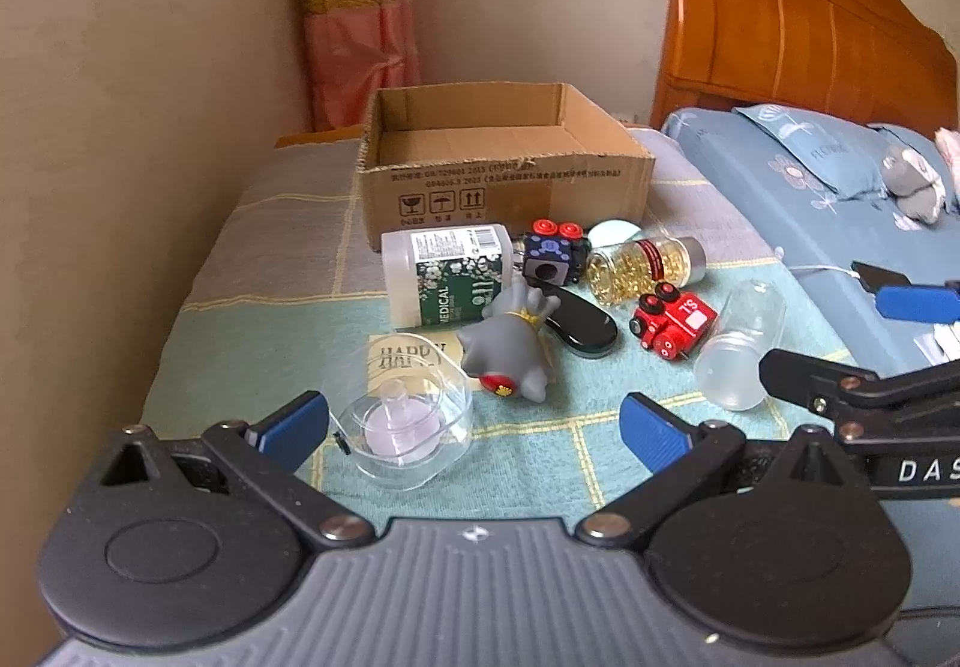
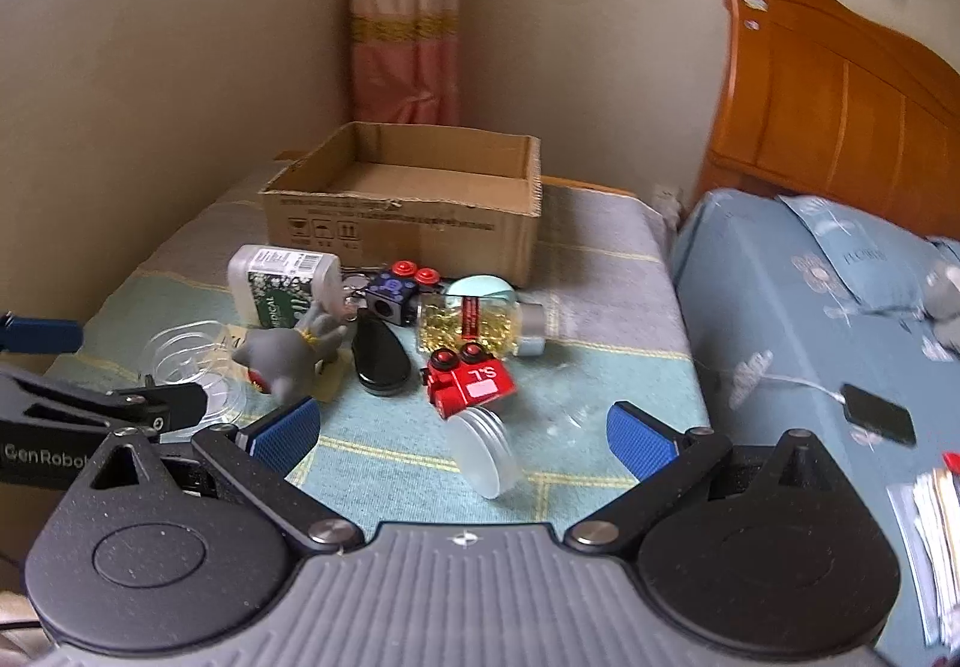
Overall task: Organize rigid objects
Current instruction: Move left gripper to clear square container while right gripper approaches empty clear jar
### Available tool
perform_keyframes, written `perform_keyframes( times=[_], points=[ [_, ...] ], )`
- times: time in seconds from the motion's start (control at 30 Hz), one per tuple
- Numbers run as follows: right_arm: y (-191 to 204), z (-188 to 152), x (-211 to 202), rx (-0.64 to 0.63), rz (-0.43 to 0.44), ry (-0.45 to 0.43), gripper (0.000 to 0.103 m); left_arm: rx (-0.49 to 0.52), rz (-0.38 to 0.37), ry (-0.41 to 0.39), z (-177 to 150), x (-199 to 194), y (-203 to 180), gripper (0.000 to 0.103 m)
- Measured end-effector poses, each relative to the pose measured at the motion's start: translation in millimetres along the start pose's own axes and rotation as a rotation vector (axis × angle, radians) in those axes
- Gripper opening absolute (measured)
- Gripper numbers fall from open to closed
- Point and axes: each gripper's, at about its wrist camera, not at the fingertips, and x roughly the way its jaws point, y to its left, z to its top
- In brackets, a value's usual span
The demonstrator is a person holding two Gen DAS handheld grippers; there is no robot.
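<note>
An open cardboard box (image 1: 504,187) stands at the back of a cloth-covered table; it also shows in the right wrist view (image 2: 408,229). In front of it lie a white medical bottle (image 1: 447,271), a dark cube toy (image 1: 552,253), a jar of yellow capsules (image 1: 642,262), a red toy train (image 1: 675,322), a grey figurine (image 1: 510,349), a black oval case (image 1: 585,319), a clear cup (image 1: 741,349) and a clear round container (image 1: 408,427). My left gripper (image 1: 474,427) is open just before the clear container. My right gripper (image 2: 462,439) is open around the clear cup (image 2: 489,451).
A bed with blue bedding (image 2: 810,295) and a wooden headboard (image 1: 804,24) lies to the right. A wall (image 1: 120,126) borders the table's left side, with a curtain (image 1: 354,6) in the corner. A phone with a cable (image 2: 879,421) lies on the bed.
</note>
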Motion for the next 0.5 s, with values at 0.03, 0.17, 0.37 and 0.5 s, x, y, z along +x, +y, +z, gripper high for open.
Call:
perform_keyframes(
  times=[0.03,0.17,0.37,0.5],
  points=[
    [0,-1,2,-0.011,0.005,-0.001,0.103,0.008,0.0,0.006,0,3,1,0.102],
    [-7,-6,12,-0.043,0.014,0.008,0.103,0.032,-0.004,0.027,0,15,9,0.102],
    [-29,-24,36,-0.055,0.07,0.037,0.103,0.035,-0.003,0.086,-7,42,20,0.102],
    [-38,-37,56,-0.086,0.08,0.075,0.103,0.042,-0.052,0.141,-14,61,29,0.102]
  ],
)
